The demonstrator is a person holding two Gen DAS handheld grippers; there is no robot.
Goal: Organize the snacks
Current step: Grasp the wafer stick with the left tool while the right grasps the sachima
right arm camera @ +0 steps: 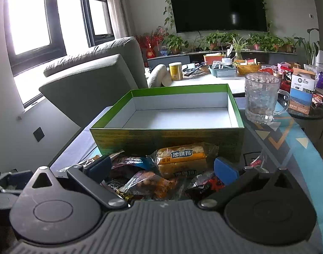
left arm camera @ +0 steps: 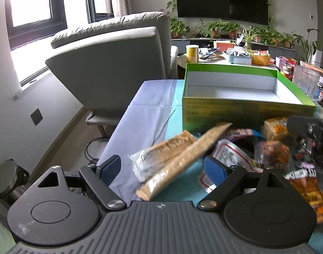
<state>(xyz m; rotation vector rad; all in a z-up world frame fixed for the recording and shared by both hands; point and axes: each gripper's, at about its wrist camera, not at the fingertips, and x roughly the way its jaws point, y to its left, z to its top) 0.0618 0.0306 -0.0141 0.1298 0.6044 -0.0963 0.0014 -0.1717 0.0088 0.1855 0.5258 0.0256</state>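
1. Green box (right arm camera: 165,139) empty at table (left arm camera: 148,105) middle, open-topped, apparently awaiting snacks.
2. Heaped just before it: yellow cake pack (right arm camera: 180,158), tan wafer packs (left arm camera: 178,158).
3. Left tool (left arm camera: 163,167) spread wide, straddling wafers, gripping nothing.
4. Right tool (right arm camera: 161,169) half open, empty, over pile.
5. Glass mug (right arm camera: 261,97) near box's right edge; left side freer.

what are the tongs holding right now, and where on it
Nothing: the left tongs and right tongs both stand open above the snack pile.
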